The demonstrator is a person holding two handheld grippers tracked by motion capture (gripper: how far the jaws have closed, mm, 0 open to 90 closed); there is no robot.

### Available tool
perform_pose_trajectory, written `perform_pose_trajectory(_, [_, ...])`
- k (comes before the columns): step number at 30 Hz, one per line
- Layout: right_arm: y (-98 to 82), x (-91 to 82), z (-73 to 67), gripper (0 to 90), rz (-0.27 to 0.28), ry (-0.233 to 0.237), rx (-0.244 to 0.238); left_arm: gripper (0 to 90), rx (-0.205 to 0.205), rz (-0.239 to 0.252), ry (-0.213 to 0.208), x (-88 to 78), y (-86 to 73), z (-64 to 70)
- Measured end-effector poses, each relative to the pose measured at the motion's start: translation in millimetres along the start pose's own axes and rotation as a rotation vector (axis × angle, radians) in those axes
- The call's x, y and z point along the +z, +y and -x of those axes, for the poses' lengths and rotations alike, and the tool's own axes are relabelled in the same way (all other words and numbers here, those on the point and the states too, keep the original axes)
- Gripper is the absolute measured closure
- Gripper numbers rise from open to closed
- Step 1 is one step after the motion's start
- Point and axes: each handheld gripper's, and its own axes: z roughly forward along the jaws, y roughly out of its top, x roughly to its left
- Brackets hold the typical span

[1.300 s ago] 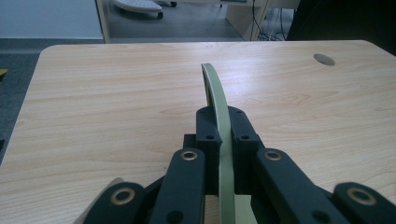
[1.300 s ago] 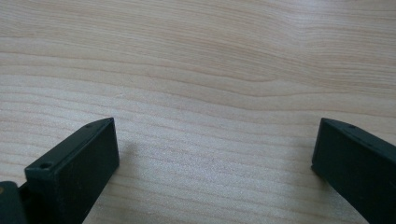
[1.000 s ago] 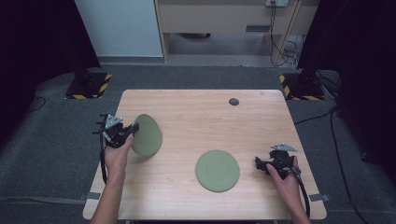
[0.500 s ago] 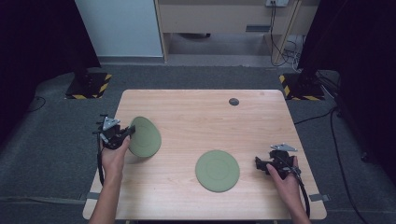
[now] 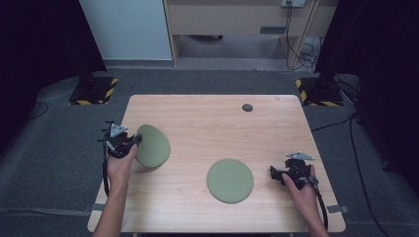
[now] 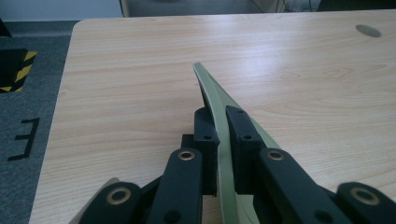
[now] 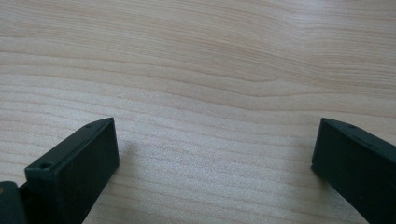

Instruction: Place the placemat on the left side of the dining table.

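L hand-held gripper (image 5: 129,143) sits at the worktop's (image 5: 197,118) left edge, pads clamped on the rim of a green plate (image 5: 153,145). The plate is tilted up on edge, its far side off the wood; whether the low side touches, can't tell. In the left gripper view the rim (image 6: 212,100) runs thin betw. the two black pads (image 6: 206,135), so it's a pinch on the edge only. Plate looks stiff, thin-walled, prob. plastic or melamine: light, won't flex, but smooth & likely slippery under a rim pinch, so it may swing or slip if jerked. Best hold is deeper over the rim, pads flat on both faces.

Mid-worktop, second green plate (image 5: 230,180) lies flat, well apart from the first. Lying flush, its rim gives little to get under; approach low from the side.

R hand-held gripper (image 5: 272,172) rests just right of that plate, jaws wide apart, nothing betw. them, bare wood below.
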Motion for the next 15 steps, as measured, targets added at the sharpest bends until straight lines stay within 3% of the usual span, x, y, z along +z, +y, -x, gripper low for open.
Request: perform_pose_trajectory(15, [0.0, 0.0, 0.0, 0.9, 0.0, 0.0, 0.0, 73.0, 0.01, -0.084, 0.018, 10.6, -10.5, -20.4])
